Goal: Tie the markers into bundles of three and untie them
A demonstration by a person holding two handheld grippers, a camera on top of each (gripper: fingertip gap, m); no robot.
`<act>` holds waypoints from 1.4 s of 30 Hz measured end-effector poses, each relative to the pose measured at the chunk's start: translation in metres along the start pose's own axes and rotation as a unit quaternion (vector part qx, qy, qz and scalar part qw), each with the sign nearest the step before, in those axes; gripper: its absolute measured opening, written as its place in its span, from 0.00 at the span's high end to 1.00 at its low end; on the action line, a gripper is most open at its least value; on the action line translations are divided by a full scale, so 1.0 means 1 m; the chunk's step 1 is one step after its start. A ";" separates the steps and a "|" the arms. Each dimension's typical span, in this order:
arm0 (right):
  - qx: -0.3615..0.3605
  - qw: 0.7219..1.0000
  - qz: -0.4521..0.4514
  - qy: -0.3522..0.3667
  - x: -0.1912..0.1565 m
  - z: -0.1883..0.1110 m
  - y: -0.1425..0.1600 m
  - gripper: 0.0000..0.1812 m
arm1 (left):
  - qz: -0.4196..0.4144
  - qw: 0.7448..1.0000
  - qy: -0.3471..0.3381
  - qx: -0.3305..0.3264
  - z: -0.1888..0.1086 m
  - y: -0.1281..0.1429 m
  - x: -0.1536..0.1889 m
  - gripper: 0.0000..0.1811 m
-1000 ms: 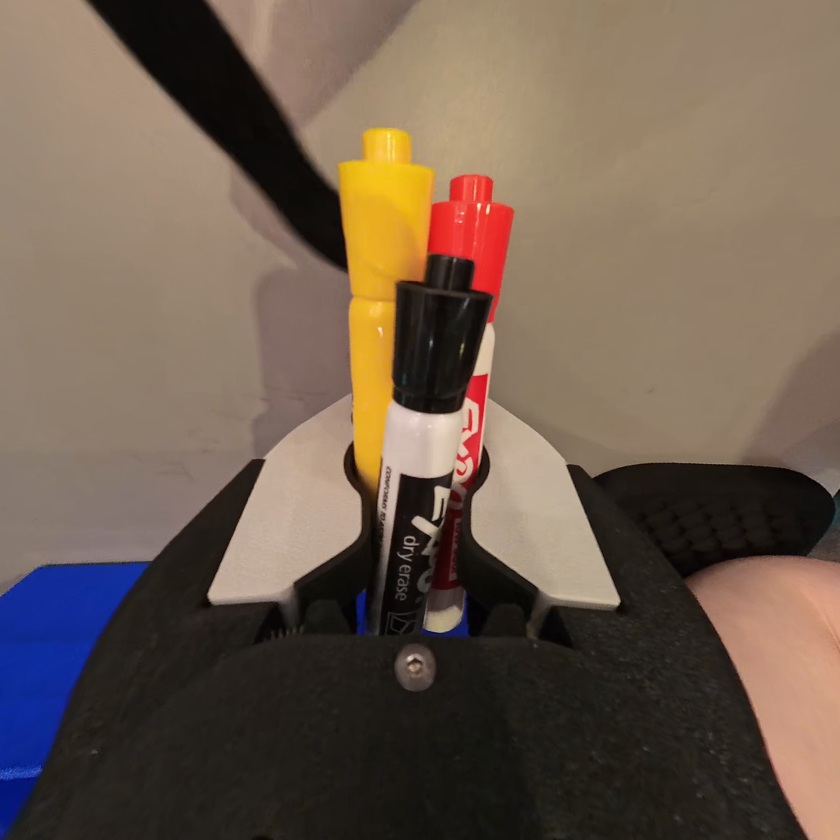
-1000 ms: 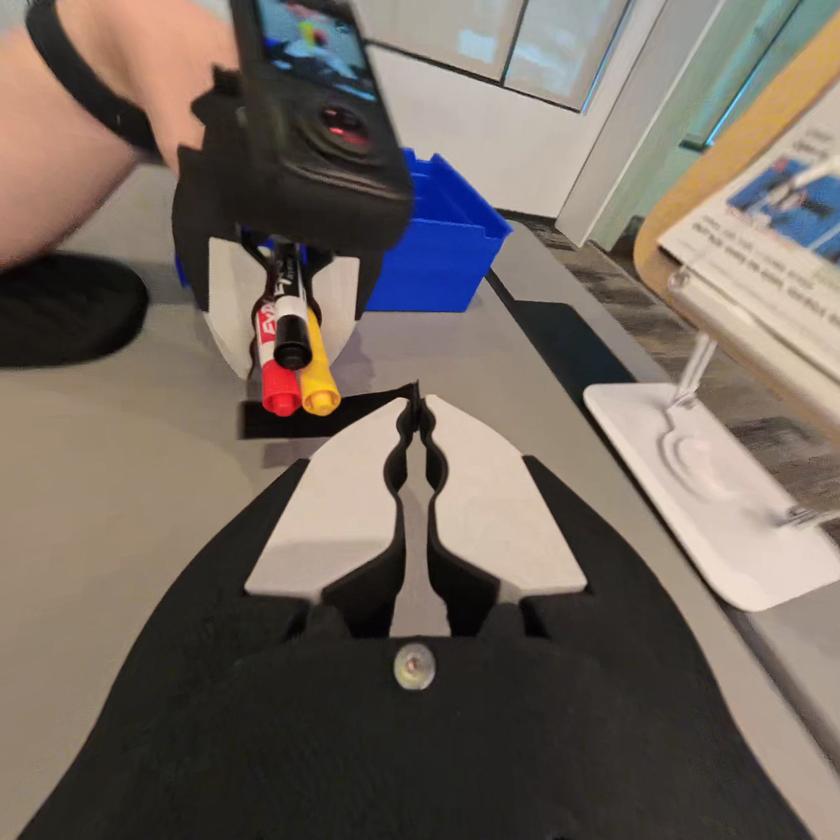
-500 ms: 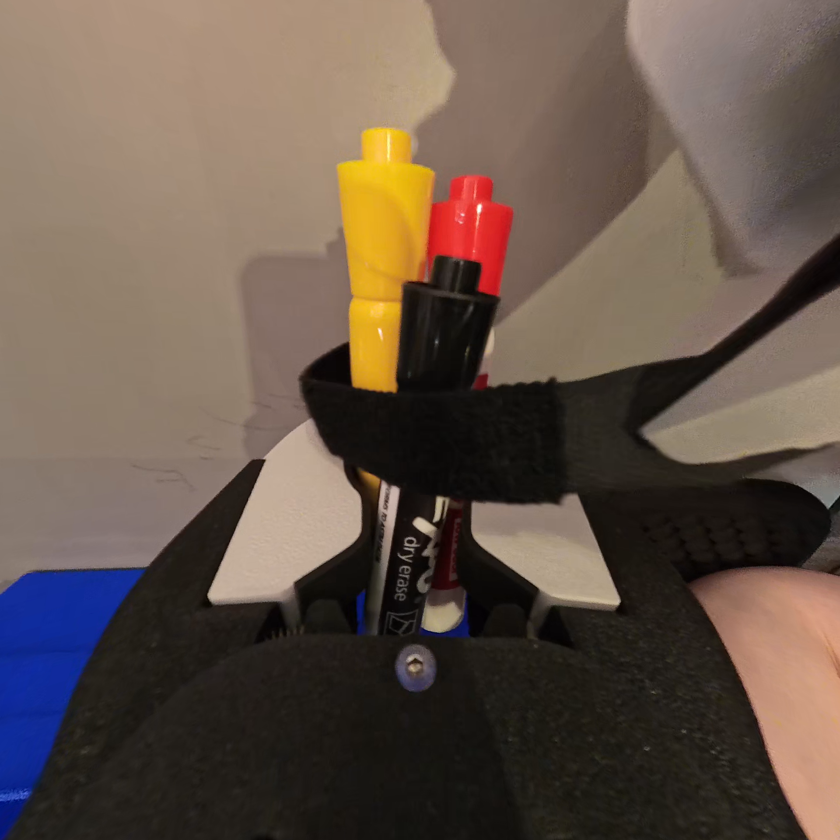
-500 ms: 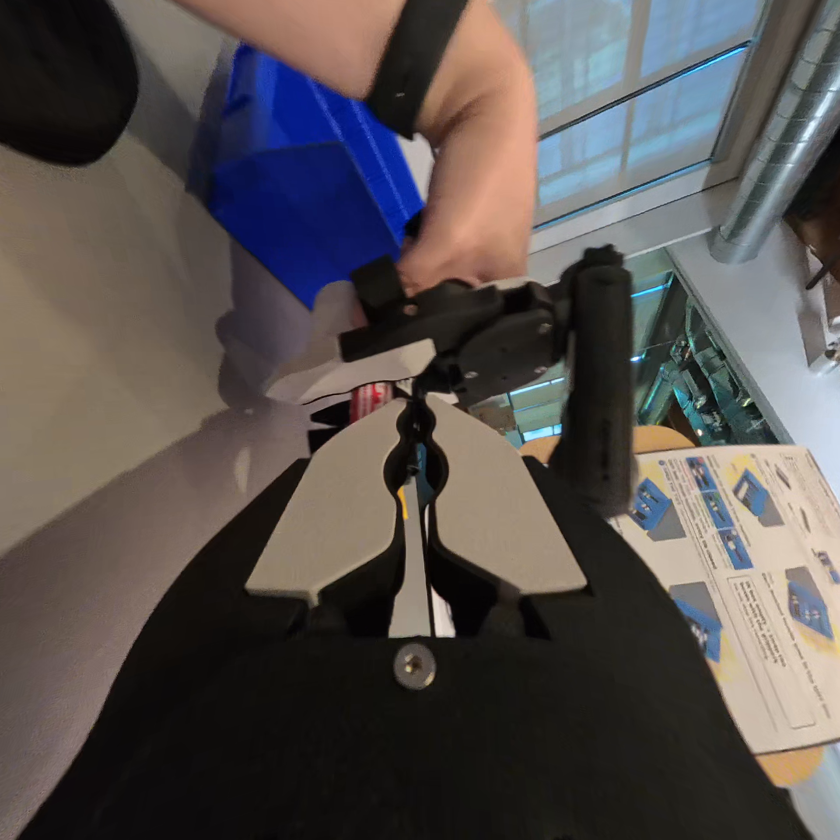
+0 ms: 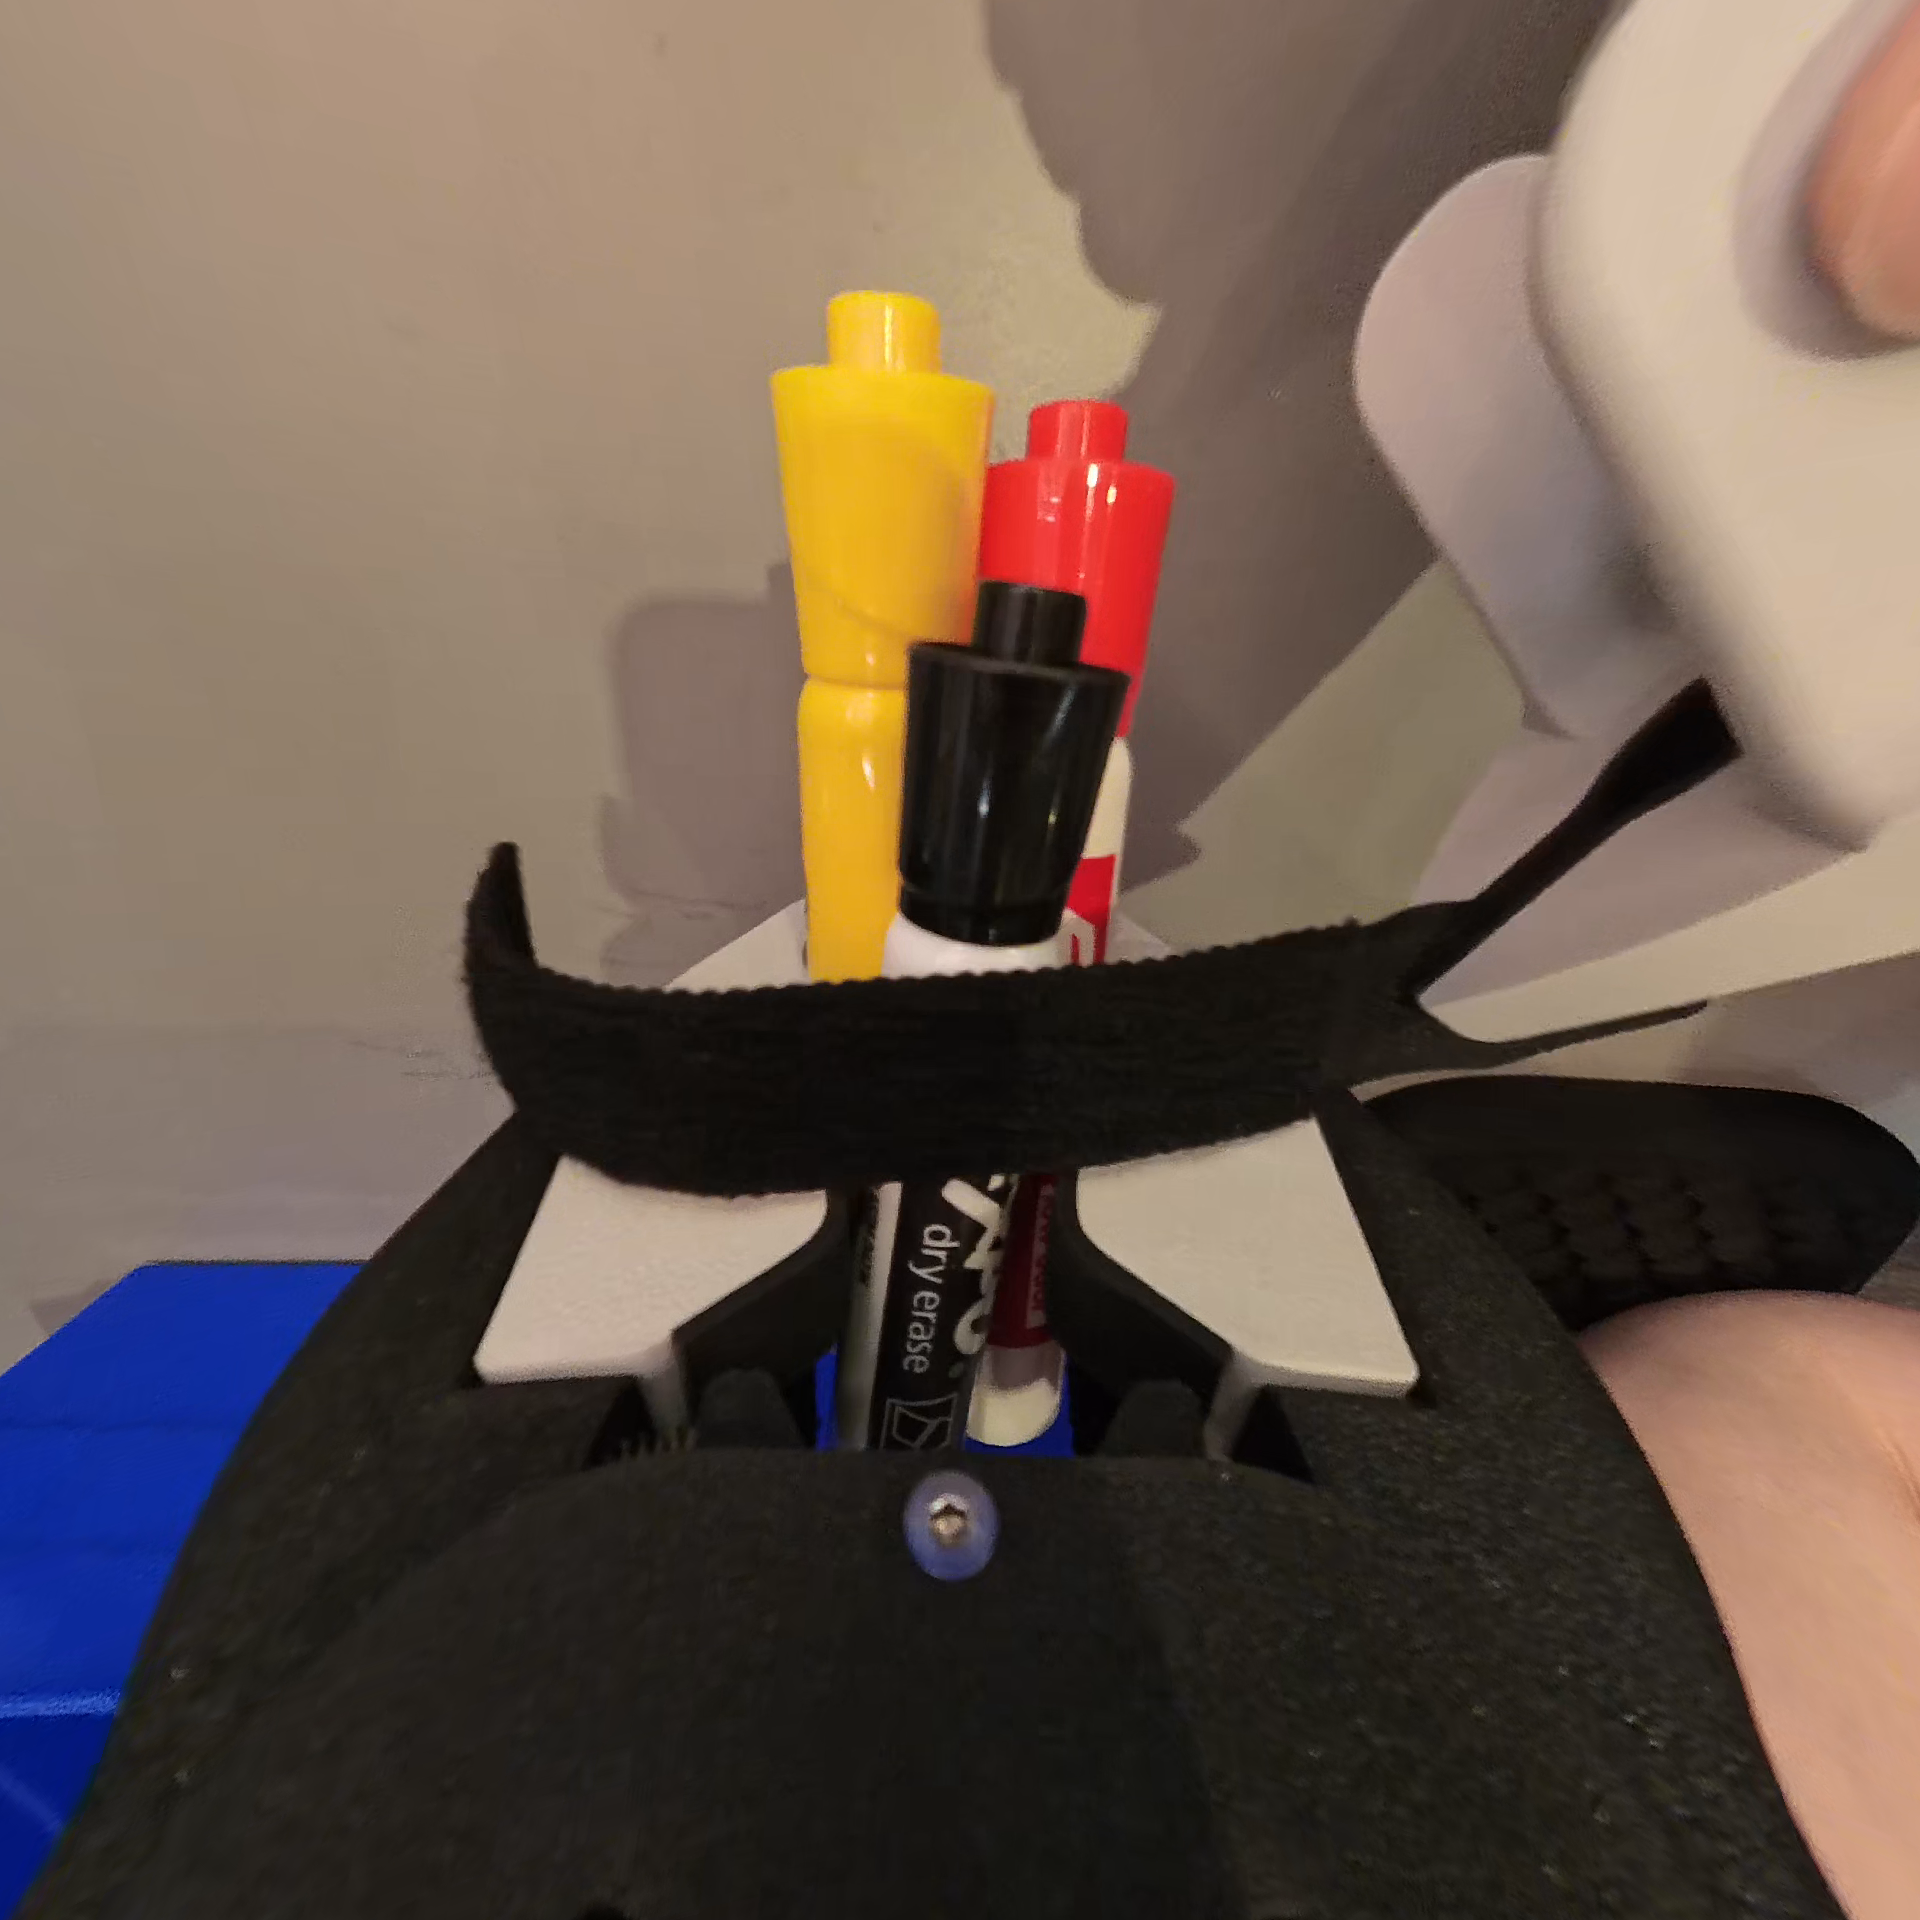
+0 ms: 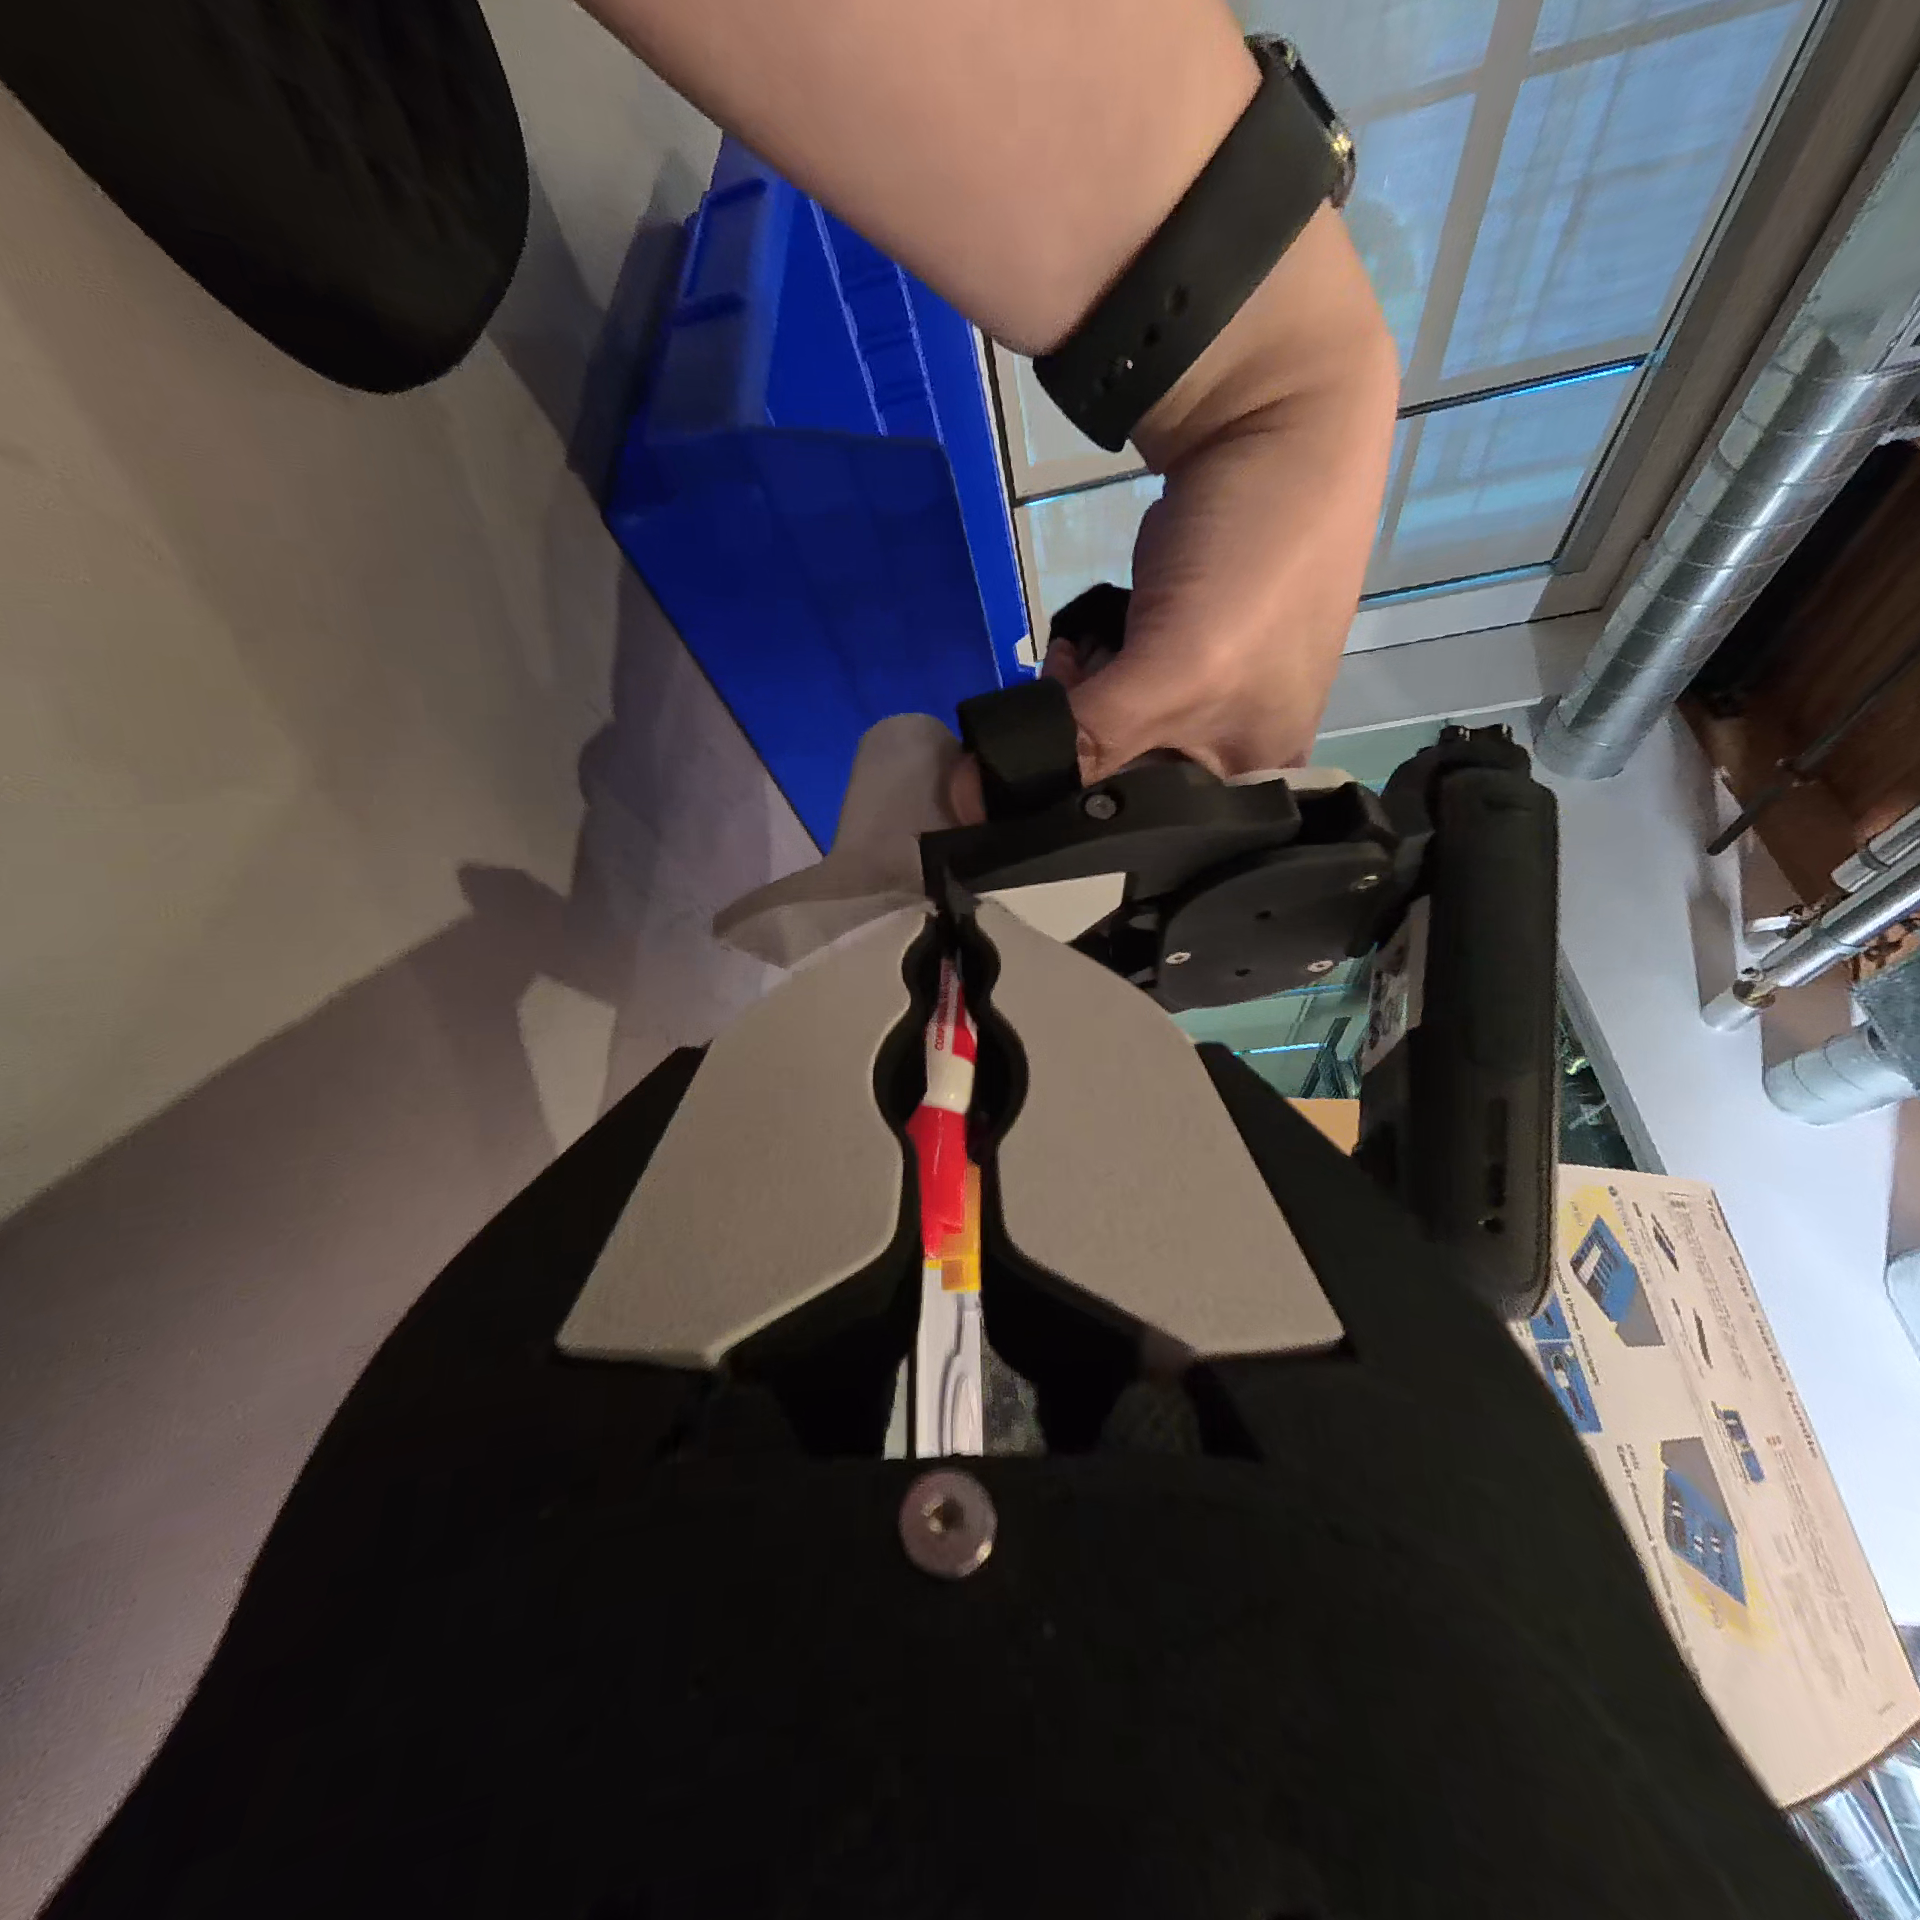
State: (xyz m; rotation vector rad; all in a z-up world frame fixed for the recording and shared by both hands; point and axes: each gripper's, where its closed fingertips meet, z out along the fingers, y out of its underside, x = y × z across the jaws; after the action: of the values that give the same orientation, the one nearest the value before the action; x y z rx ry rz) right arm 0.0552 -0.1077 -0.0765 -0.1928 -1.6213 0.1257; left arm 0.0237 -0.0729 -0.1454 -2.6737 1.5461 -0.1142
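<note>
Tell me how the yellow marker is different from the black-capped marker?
The yellow marker is yellow along all that shows; the black-capped marker has a white barrel. The yellow marker's tip reaches farther past the left gripper than the black-capped marker's. Both are capped, side by side, clamped there.

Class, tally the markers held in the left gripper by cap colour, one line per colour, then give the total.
Yellow marker: 1
Red marker: 1
Black marker: 1
Total: 3, all clamped in the left gripper.
</note>
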 end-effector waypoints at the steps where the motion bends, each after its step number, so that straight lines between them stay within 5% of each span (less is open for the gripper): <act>1: 0.005 1.000 0.000 -0.002 0.000 -0.001 -0.002 0.98 | 0.002 1.000 -0.003 0.000 0.000 0.000 0.000 0.77; 20: 0.044 0.999 0.000 -0.013 -0.007 -0.007 -0.015 0.90 | 0.002 1.000 0.008 0.019 -0.007 -0.002 0.004 0.78; 42: 0.021 0.997 0.046 -0.056 -0.012 -0.007 0.003 0.72 | 0.009 0.999 0.016 0.031 -0.011 -0.006 0.010 0.77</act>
State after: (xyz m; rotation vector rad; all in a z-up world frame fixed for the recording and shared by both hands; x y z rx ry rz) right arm 0.0633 -0.1070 -0.0888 -0.2310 -1.7201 0.2447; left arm 0.0325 -0.0790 -0.1333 -2.6227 1.5476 -0.2006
